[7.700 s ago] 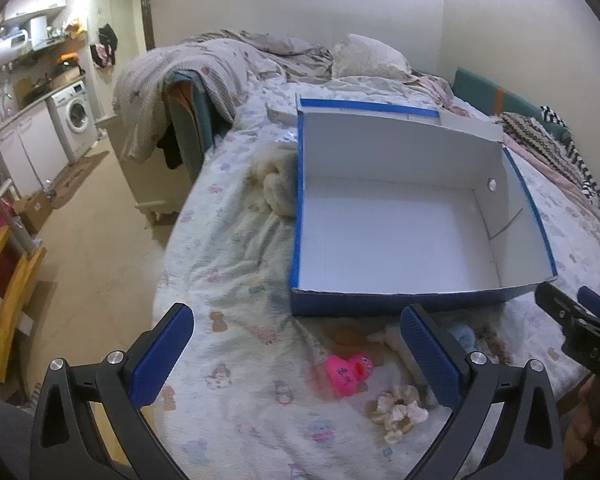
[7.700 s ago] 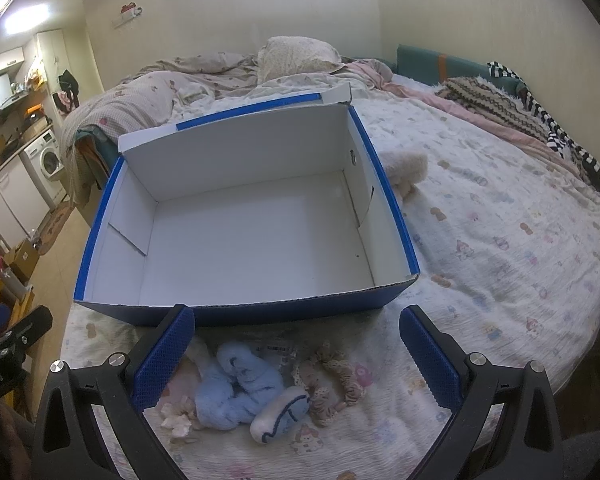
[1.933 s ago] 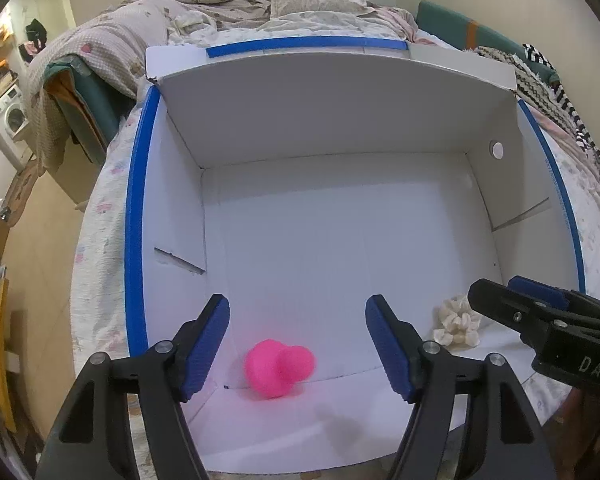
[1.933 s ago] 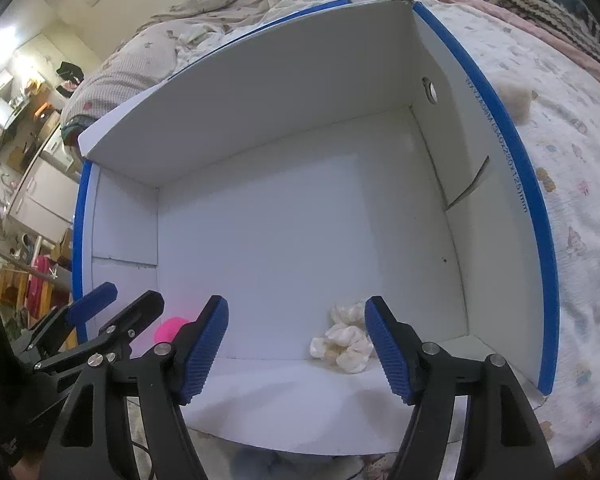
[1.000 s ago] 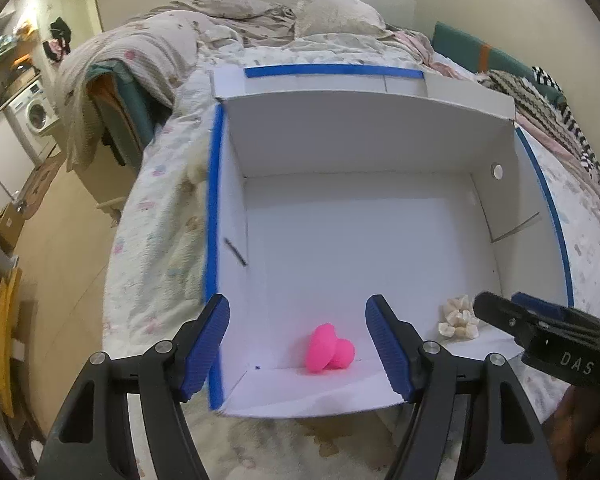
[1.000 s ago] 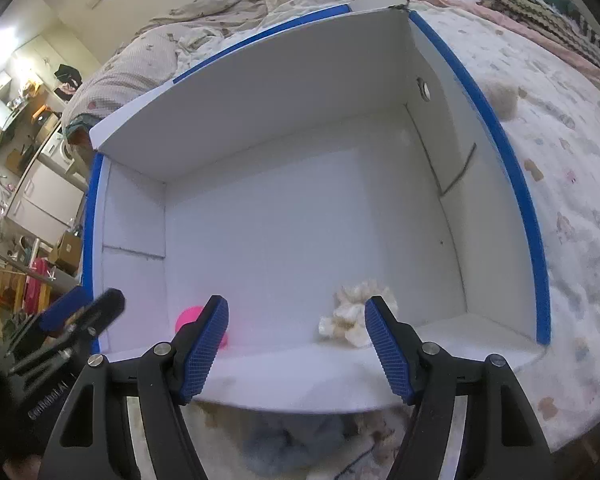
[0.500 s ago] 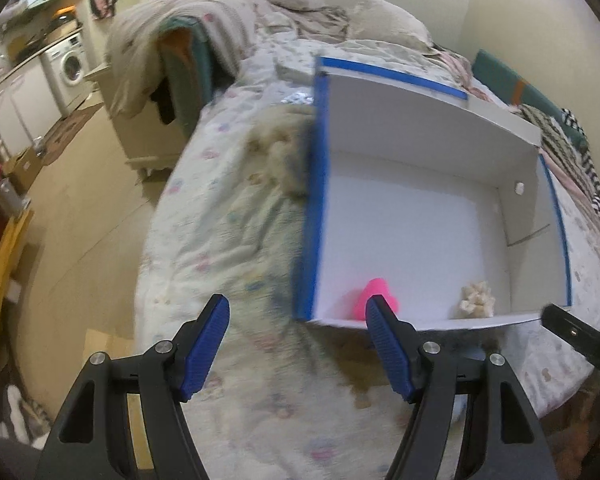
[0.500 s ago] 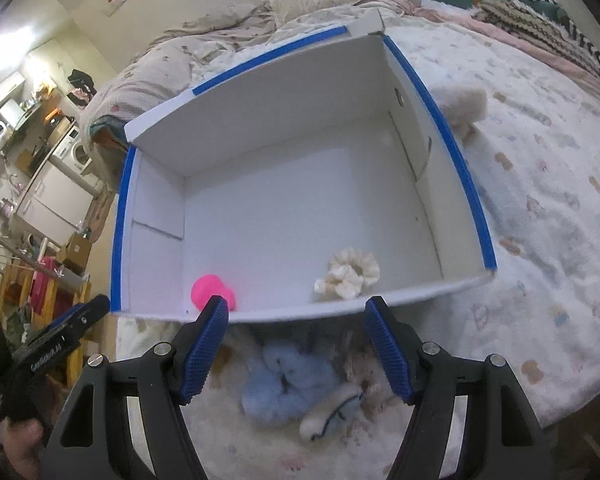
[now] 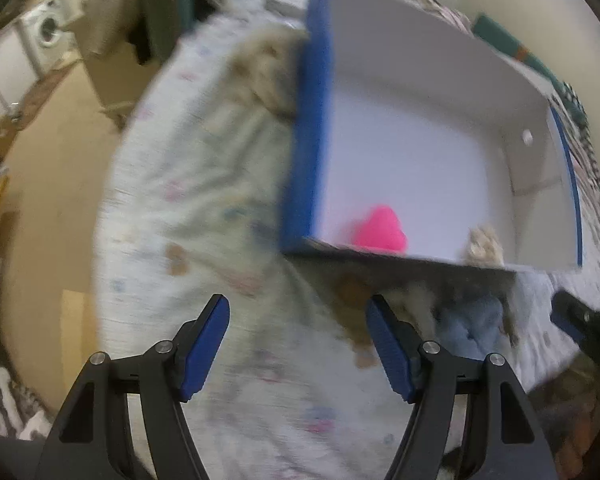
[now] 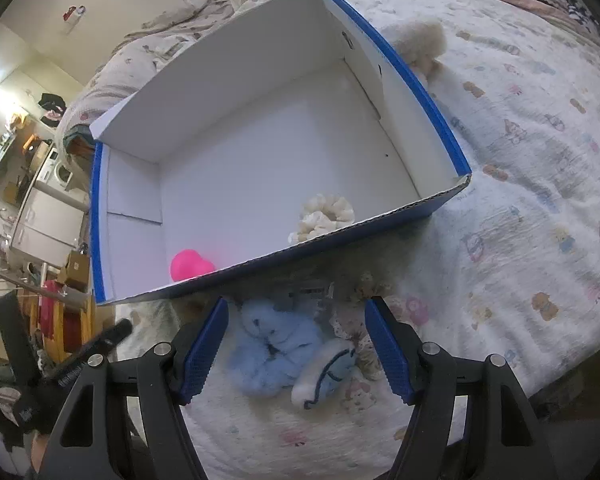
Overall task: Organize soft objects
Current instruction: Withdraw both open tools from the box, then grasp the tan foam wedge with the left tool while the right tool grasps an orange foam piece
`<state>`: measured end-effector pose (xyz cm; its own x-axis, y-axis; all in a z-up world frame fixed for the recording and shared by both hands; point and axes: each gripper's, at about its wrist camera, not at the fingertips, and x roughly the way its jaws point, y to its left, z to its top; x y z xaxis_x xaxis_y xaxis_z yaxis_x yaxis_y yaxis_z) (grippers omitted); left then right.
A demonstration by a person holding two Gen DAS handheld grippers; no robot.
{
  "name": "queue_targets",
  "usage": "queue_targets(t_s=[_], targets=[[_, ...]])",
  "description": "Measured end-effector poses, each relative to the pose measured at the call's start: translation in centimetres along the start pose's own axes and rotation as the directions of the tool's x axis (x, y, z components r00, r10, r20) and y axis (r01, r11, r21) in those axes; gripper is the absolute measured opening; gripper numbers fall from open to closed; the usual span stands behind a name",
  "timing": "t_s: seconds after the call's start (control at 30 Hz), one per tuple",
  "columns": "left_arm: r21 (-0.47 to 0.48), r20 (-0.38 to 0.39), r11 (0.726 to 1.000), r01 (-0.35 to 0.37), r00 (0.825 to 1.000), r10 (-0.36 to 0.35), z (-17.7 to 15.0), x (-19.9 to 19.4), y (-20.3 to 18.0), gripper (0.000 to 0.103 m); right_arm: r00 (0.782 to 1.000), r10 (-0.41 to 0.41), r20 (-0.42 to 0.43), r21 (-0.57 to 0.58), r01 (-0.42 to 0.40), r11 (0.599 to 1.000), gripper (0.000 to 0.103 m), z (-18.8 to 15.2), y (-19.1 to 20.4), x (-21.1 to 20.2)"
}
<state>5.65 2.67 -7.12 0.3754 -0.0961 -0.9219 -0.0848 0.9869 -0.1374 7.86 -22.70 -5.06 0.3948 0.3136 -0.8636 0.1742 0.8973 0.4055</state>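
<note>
Pink toy [image 10: 190,266] half hidden behind box wall [image 10: 260,268]

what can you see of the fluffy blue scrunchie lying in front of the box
The fluffy blue scrunchie is a pale blue, plush-looking ring, bunched up with a dark crease near its centre. It lies flat on the printed bedsheet, just outside the near wall of the blue-and-white cardboard box. A small white and blue soft piece rests against its right side. It sits in line with the open right tool, which is not touching it. In the left wrist view it is only a blur.
</note>
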Motion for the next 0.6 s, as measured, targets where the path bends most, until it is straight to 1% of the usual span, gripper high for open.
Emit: queue_targets(t_s=[0.07,0.13,0.33,0.4,0.47,0.5,0.53,0.57,0.6], targets=[[0.028,-0.041,0.999,0.021,0.999,-0.02,-0.3,1.3,-1.2,0.068,1.0,-0.003,-0.008,0.005,0.003,1.0,0.075,0.0,-0.1,0.3],[0.05,-0.101,0.998,0.046,0.994,-0.041,-0.5,2.9,-2.4,0.067,1.0,-0.004,-0.015,0.005,0.004,1.0,0.075,0.1,-0.1,0.6],[0.051,-0.177,0.997,0.05,0.983,-0.041,-0.3,6.3,-4.6,0.066,0.999,-0.021,-0.027,-0.003,0.021,1.0,0.075,0.3,-0.3,1.3],[0.055,-0.198,0.997,0.055,0.979,-0.043,-0.2,7.3,-5.4,0.059,0.999,-0.025,-0.031,0.002,0.025,1.0,0.075,0.4,-0.5,1.4],[0.065,-0.217,0.996,0.053,0.975,-0.038,-0.3,8.2,-6.1,0.033,0.999,-0.027,-0.035,0.006,0.027,1.0,0.075,0.4,-0.5,1.5],[0.071,-0.228,0.996,0.048,0.973,-0.03,-0.3,8.6,-6.3,0.032,0.999,-0.028,-0.036,0.006,0.029,1.0,0.075,0.4,-0.6,1.6],[0.078,-0.233,0.996,0.044,0.972,-0.025,-0.4,8.8,-6.4,0.025,0.999,-0.03,-0.037,0.004,0.03,1.0,0.075,0.4,-0.5,1.6],[0.078,-0.228,0.996,0.045,0.973,-0.027,-0.5,8.7,-6.5,0.021,0.999,-0.032,-0.038,0.001,0.032,0.999,0.075,0.4,-0.5,1.7],[0.075,-0.231,0.996,0.054,0.972,-0.035,-0.5,8.5,-6.5,0.02,0.999,-0.034,-0.039,0.0,0.034,0.999,0.075,0.4,-0.5,1.7]])
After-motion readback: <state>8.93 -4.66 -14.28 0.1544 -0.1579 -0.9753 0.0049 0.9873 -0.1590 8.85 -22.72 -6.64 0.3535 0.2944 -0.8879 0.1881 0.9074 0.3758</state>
